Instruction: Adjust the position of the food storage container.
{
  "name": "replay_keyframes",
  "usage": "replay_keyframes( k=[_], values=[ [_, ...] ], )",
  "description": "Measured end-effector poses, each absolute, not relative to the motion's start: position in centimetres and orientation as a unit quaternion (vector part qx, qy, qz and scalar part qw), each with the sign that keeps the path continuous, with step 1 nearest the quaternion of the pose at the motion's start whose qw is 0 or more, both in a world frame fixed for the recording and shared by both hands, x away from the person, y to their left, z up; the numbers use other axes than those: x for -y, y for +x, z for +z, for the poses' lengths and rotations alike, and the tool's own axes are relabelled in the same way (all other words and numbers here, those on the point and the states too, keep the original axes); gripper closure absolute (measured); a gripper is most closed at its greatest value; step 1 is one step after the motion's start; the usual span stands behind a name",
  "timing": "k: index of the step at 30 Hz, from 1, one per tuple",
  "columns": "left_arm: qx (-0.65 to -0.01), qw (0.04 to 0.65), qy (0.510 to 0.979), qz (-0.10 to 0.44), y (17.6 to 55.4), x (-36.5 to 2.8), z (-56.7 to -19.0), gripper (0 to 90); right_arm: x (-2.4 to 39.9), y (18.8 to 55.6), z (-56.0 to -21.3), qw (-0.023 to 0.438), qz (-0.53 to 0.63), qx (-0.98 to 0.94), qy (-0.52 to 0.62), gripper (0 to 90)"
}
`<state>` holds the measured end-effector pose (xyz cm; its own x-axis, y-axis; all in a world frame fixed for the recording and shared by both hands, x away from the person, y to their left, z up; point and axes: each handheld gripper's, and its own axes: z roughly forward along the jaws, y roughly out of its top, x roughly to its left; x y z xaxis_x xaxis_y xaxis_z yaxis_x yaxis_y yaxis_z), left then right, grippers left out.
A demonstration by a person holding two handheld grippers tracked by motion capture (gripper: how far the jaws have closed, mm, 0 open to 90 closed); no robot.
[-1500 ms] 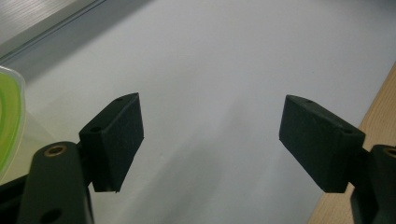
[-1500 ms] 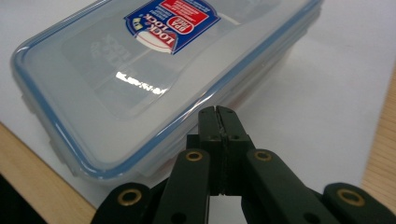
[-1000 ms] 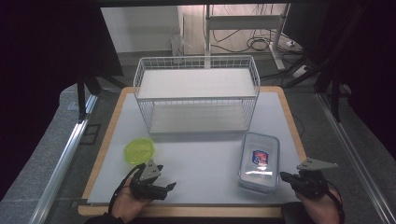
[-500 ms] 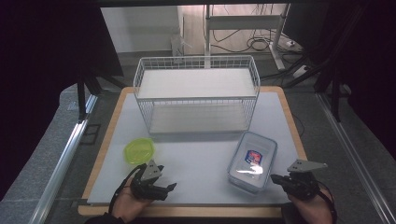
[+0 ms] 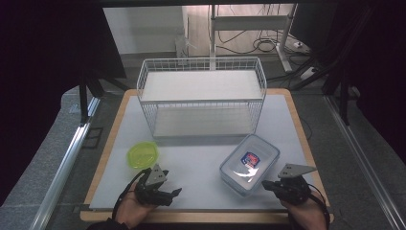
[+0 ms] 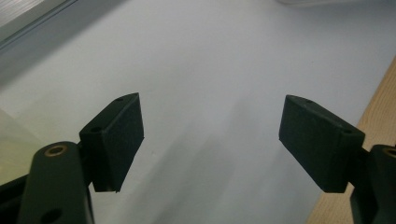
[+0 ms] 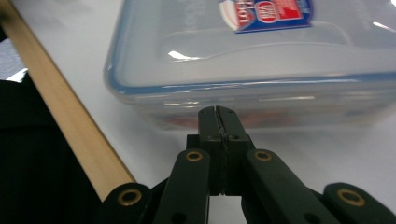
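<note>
Near the front right corner of the white table mat [image 5: 201, 158], the clear rectangular plastic food box with a blue-edged lid and a red-and-blue sticker [image 5: 250, 164] lies skewed, one corner pointing toward the white wire two-shelf rack [image 5: 201, 98] behind it. The right gripper [image 5: 269, 184] has its jaws pressed flat together, nothing between them, and their joined tips sit right at the near side wall of the box [image 7: 243, 112], low down by the mat; whether they actually touch I can't quite tell. It reads as a nudge with closed jaws, sliding the box across the mat. To do that well, I'd keep the tips low on the wall, below the lid rim, so the box slides instead of tipping, and push through the middle of that side so it travels straight instead of spinning further. Slow, steady pressure matters, since smooth plastic could skid off narrow tips. The left gripper [image 5: 173, 192], jaws spread wide and empty over bare mat, rests at the front left, just beside the small round yellow-green plastic lid [image 5: 142, 155], well apart from the box and clear of its path.
</note>
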<state>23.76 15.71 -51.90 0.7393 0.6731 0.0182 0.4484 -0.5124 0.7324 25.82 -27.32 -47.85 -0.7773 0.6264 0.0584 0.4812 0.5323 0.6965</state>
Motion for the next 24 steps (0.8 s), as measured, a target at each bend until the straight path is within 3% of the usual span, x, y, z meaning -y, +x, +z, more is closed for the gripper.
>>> replay_keyframes(
  k=[9,24],
  values=[
    [-0.328,0.370,0.856,0.152,23.8,-15.7,-51.9,21.6,24.6,26.4,-48.2,0.067,0.379,-0.881,0.276,90.0],
    [-0.330,0.368,0.856,0.150,23.8,-15.7,-51.9,21.5,19.2,28.2,-48.6,0.055,0.380,-0.895,0.227,90.0]
  ],
)
